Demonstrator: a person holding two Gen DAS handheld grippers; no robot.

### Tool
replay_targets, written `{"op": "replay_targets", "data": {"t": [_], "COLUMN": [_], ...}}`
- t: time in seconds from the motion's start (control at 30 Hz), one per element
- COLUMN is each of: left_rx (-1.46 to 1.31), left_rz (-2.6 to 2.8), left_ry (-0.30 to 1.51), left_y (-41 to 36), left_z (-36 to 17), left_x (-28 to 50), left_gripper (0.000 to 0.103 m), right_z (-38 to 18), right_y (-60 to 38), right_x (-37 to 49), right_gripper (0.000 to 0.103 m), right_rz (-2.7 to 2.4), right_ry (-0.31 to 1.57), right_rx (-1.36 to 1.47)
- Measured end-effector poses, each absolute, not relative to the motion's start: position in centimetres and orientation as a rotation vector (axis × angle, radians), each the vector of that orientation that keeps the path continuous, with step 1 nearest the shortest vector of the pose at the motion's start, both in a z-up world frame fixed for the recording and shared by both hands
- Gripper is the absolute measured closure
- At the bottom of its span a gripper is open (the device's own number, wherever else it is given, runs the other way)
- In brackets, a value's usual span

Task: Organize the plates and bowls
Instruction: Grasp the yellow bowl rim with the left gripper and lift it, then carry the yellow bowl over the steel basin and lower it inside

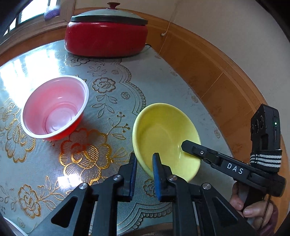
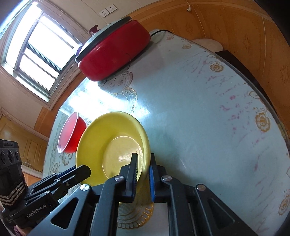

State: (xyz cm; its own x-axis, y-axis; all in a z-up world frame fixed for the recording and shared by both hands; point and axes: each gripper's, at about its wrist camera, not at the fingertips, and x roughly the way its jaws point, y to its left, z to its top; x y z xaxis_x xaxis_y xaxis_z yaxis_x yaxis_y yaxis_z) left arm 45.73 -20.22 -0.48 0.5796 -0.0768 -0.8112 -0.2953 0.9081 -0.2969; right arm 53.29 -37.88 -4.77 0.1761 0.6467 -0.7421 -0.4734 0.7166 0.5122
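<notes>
Both your tongs, left tongs (image 1: pixel 145 161) and right tongs (image 2: pixel 143 163), clamped on glossy yellow ceramic bowl (image 1: pixel 163 127), pink-lined red plastic bowl (image 1: pixel 54 107) nearby on floral tabletop (image 1: pixel 112 101).

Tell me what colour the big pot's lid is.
Grey-green, with a dark red knob; the lid shows best in the left wrist view.

A glossy yellow bowl (image 1: pixel 163 130), smooth like glazed ceramic, sits near a shiny pink-lined plastic bowl (image 1: pixel 54 109). The surface (image 1: pixel 154 78) wears a slick, reflective floral cover with gold print. A glossy red cooker (image 1: pixel 107 40) stands before polished wood wall panelling (image 1: pixel 208 72).
</notes>
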Motion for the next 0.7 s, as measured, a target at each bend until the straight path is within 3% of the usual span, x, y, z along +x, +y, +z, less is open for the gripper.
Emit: {"op": "replay_targets", "data": {"t": [0.7], "left_rx": [-0.348], "left_rz": [0.052], "left_ry": [0.865], "left_y": [-25.8], "left_z": [2.7], "left_x": [38.7], "left_gripper": [0.086], "right_z": [-0.3], "right_y": [-43.8], "right_x": [46.6], "right_gripper": [0.093], "right_rz": [0.802], "right_ry": [1.036], "right_rx": [0.209]}}
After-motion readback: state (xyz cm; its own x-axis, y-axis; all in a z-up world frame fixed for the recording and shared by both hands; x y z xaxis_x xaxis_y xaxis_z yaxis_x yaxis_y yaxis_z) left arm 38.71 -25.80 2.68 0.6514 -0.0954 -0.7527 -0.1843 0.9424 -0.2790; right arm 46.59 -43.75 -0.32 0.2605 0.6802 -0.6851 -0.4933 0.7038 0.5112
